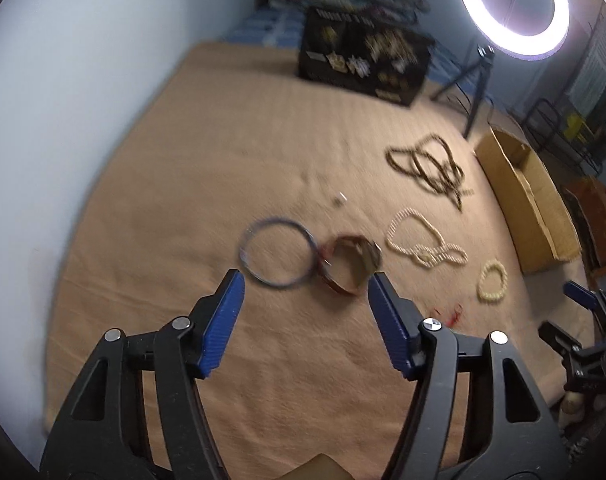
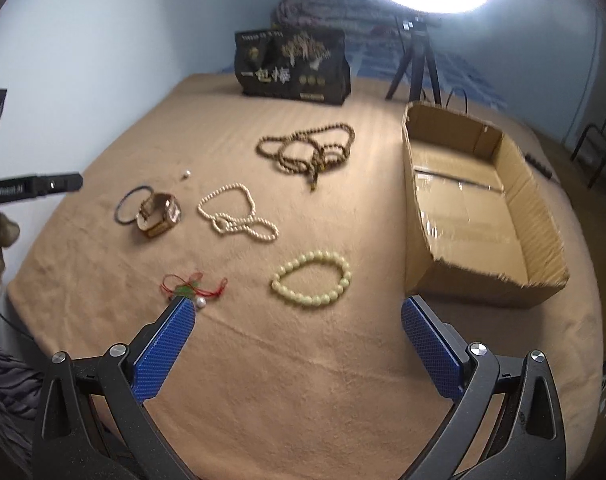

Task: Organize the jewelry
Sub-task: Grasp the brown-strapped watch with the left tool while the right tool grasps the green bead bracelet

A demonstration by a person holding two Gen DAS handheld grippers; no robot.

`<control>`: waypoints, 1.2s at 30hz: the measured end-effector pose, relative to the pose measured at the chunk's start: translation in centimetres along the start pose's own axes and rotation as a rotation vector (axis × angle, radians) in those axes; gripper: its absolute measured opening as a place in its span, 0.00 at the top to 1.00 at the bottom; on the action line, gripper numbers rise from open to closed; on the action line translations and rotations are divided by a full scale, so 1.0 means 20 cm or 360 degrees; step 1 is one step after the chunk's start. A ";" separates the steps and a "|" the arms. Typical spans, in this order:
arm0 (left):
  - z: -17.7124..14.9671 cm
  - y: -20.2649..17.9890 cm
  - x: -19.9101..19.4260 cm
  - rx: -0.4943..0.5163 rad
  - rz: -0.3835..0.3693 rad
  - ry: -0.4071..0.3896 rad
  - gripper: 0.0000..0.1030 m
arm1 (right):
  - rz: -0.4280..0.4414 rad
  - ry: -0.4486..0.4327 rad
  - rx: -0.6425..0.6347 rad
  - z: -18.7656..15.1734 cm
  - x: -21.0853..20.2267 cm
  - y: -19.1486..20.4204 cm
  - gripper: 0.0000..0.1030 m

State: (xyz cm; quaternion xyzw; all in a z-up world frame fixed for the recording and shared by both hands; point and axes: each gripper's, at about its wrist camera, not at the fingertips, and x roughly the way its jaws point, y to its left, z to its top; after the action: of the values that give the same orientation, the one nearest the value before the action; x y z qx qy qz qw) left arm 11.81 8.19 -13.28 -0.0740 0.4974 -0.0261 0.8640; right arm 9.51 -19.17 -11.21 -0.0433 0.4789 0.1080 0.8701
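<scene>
Jewelry lies on a tan blanket (image 2: pixel 303 360). My left gripper (image 1: pixel 305 276) is open and empty, just short of a thin blue bangle (image 1: pixel 277 254) and a brown-gold watch (image 1: pixel 349 264). My right gripper (image 2: pixel 297 306) is open and empty, just in front of a pale green bead bracelet (image 2: pixel 312 278). A red cord charm with a pearl (image 2: pixel 191 286) lies by its left fingertip. A white pearl necklace (image 2: pixel 237 214) and a brown bead necklace (image 2: pixel 309 150) lie farther back. The open cardboard box (image 2: pixel 475 200) stands to the right.
A black printed bag (image 2: pixel 295 66) stands at the back of the blanket. A ring light on a tripod (image 2: pixel 413 64) stands behind the box. A small loose pearl (image 2: pixel 186 175) lies near the bangle. The wall runs along the left.
</scene>
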 end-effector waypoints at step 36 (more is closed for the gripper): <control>0.07 -0.33 0.49 0.0242 0.0051 0.0219 0.67 | -0.0064 0.0234 0.0277 0.02 0.35 -0.12 0.55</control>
State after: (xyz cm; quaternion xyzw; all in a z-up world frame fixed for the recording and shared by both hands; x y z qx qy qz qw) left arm 18.08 0.56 -19.93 0.0017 0.5532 -0.0551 0.8312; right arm 14.01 -20.36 -17.01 0.0150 0.5481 0.0452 0.8350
